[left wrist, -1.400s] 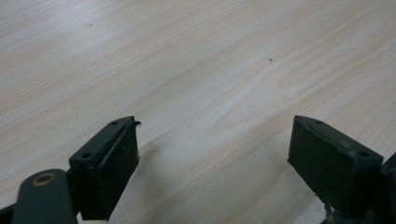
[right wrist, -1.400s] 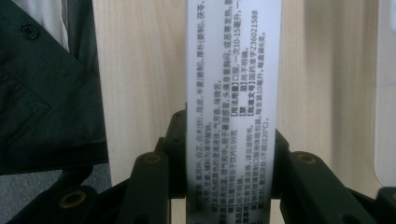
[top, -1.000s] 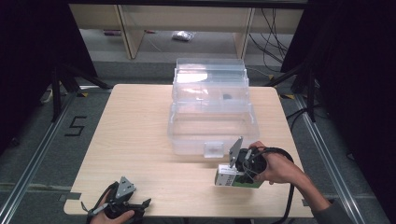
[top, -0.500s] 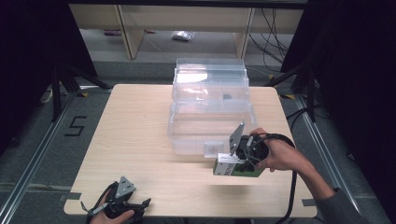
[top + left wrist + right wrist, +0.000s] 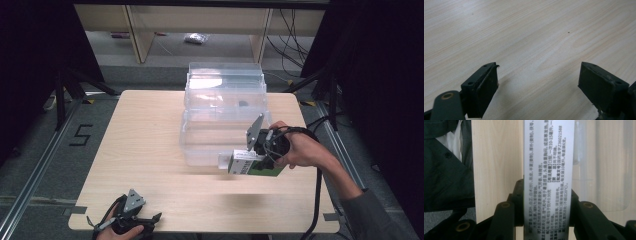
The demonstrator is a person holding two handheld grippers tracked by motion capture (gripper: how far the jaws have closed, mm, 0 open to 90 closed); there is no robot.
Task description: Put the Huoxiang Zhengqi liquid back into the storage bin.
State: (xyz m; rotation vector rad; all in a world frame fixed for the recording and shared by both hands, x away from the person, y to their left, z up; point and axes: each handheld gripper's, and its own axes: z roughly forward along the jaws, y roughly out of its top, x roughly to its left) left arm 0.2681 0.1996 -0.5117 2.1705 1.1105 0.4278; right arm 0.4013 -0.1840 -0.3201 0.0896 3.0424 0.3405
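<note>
Clamping a white and green carton (image 5: 252, 165), your right tool (image 5: 235, 162) has both jaws pressed against the carton's sides; in the right gripper view the printed white panel (image 5: 549, 177) runs straight up between them. You hold the carton above the counter (image 5: 150, 130), just in front of the near wall of the clear plastic bin (image 5: 200, 145), with a second clear bin (image 5: 225, 87) stacked behind it. Your left tool (image 5: 150, 220) sits at the counter's near edge, well apart from the bins, its jaws spread wide with nothing but bare wood (image 5: 536, 37) between them.
</note>
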